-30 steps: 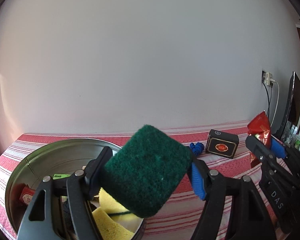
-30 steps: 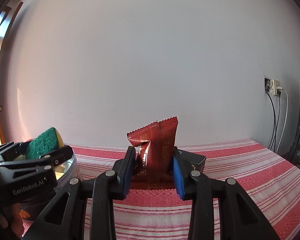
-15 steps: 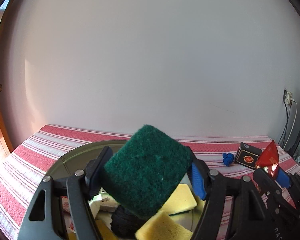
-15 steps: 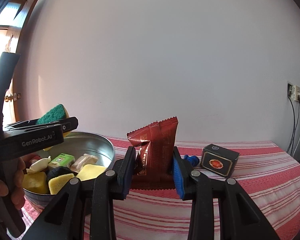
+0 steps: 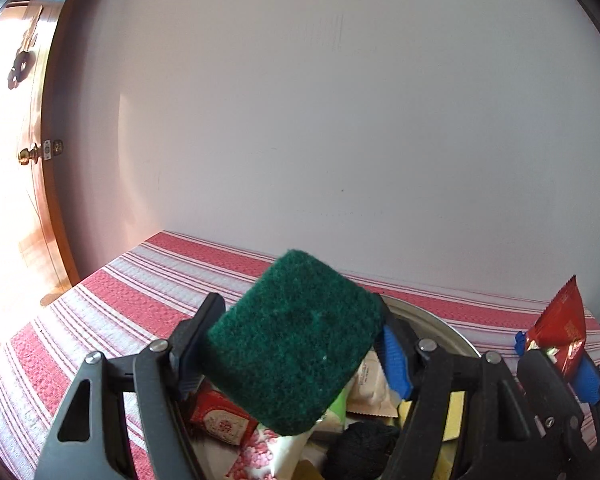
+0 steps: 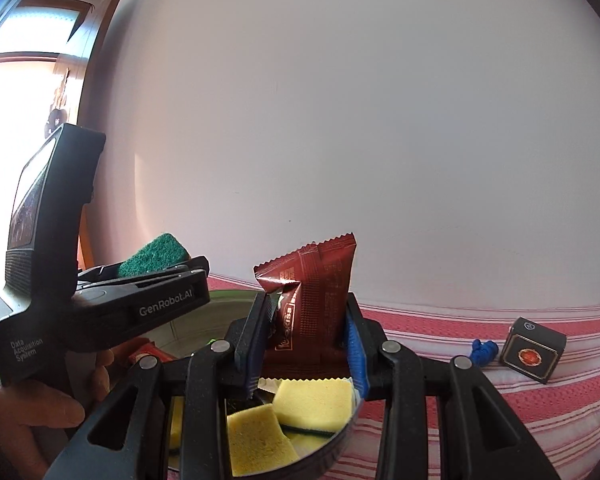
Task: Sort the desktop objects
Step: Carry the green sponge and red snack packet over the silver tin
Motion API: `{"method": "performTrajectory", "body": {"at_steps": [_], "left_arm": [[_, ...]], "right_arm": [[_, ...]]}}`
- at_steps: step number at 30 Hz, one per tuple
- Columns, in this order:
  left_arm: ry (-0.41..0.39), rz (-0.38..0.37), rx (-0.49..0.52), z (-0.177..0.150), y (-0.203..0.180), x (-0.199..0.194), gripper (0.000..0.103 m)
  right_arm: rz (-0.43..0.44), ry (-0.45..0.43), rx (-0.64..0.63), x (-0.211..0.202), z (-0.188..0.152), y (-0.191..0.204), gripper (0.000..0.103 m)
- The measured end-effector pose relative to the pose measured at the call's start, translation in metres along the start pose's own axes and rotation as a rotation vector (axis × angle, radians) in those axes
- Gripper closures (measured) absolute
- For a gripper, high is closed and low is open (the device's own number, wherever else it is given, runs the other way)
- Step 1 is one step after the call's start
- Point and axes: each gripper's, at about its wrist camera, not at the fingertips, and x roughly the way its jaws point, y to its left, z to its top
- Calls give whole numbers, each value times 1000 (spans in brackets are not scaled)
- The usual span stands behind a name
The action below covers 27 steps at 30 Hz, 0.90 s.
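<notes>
Both loads now hang over the round metal tin (image 6: pixel 342 436), having travelled leftward from the open cloth: left gripper (image 5: pixel 296 344) clamped on the green scouring sponge (image 5: pixel 294 338), right gripper (image 6: pixel 306 340) clenching the red snack packet (image 6: pixel 314 304); release should come next

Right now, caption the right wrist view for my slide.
Snack packet clamped upright over a tin of yellow sponges.

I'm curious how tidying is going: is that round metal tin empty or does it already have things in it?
Already partly filled. The metal tin holds yellow sponges, a red packet and a black bundle.
</notes>
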Motion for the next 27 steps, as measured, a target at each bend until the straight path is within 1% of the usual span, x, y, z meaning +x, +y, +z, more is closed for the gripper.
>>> {"method": "performTrajectory", "body": {"at_steps": [5, 8, 14, 19, 24, 27], "left_arm": [[54, 46, -17, -1, 14, 13, 31], [67, 71, -25, -2, 20, 16, 31], [95, 157, 16, -4, 33, 25, 31], [137, 161, 29, -6, 36, 31, 31], [140, 176, 71, -8, 31, 30, 31], [145, 178, 74, -8, 31, 31, 31]], "right_arm": [[15, 3, 7, 17, 9, 11, 65], [15, 16, 22, 29, 14, 13, 65], [17, 42, 73, 48, 21, 11, 65], [13, 94, 64, 65, 19, 17, 65], [3, 144, 59, 75, 18, 22, 64], [5, 173, 62, 82, 18, 21, 64]]}}
